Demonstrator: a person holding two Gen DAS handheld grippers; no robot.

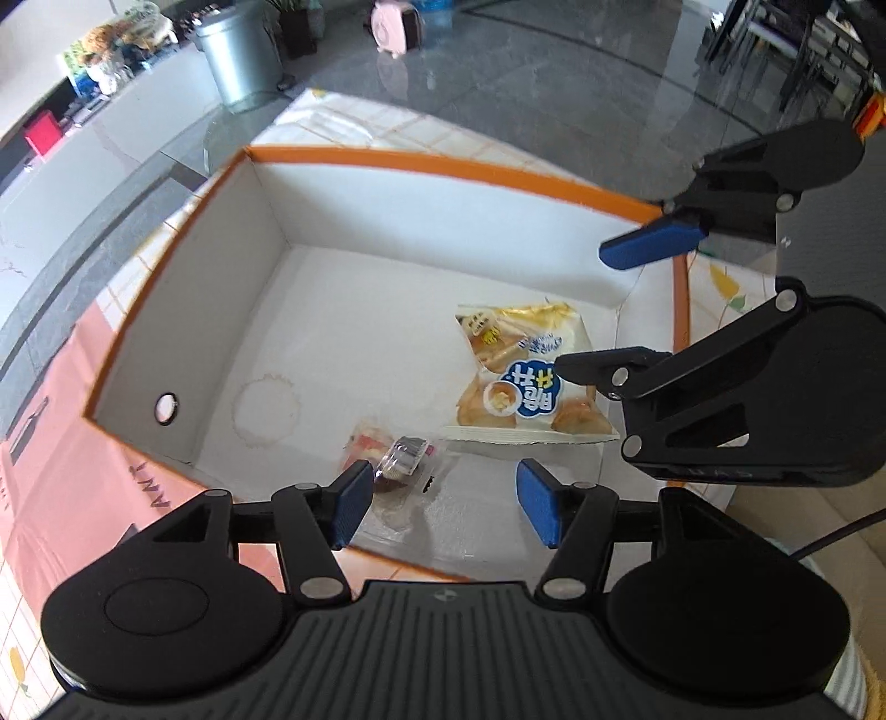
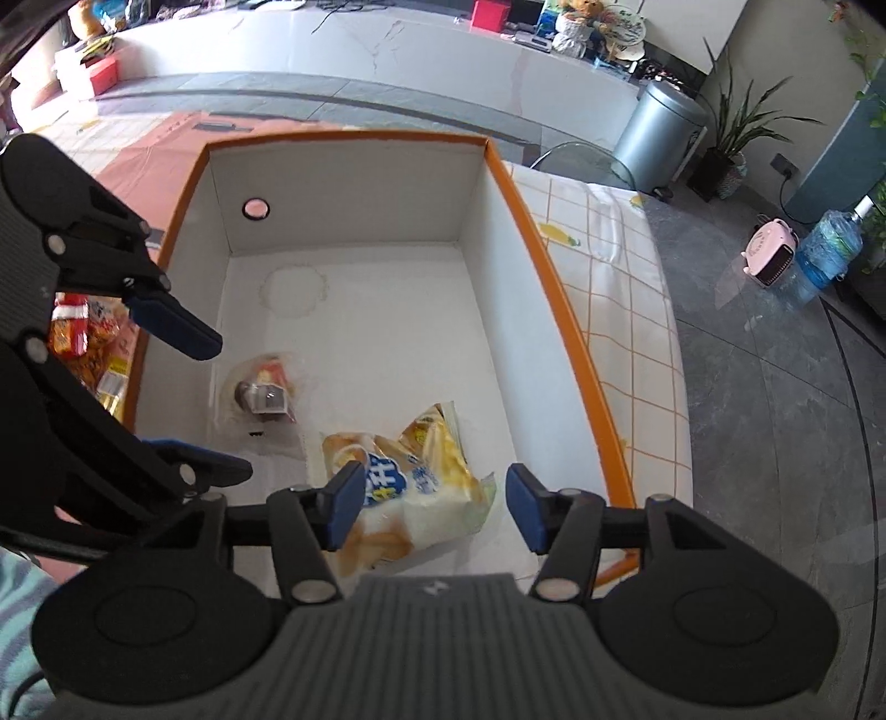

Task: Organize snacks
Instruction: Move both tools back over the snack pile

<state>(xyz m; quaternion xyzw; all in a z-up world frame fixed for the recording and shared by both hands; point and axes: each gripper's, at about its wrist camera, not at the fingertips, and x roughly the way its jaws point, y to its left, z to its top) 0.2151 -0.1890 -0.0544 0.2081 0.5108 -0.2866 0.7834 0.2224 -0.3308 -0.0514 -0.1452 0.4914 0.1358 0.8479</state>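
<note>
An orange-rimmed white box (image 1: 443, 163) (image 2: 559, 288) stands on the table. On its floor lie a yellow bread bag with a blue label (image 1: 526, 382) (image 2: 410, 487) and a small clear-wrapped snack (image 1: 396, 457) (image 2: 263, 390). My left gripper (image 1: 437, 507) is open and empty just above the small snack at the box's near edge. My right gripper (image 2: 429, 507) is open and empty, hovering over the bread bag. Each gripper shows in the other's view: the right gripper (image 1: 592, 304), the left gripper (image 2: 221, 404). Red and orange snack packs (image 2: 91, 343) lie outside the box's left wall.
A pink and white checked cloth (image 1: 55, 443) (image 2: 626, 310) covers the table. A grey bin (image 1: 238, 50) (image 2: 659, 138), a pink heater (image 2: 769, 252) and a water bottle (image 2: 825, 249) stand on the dark floor beyond.
</note>
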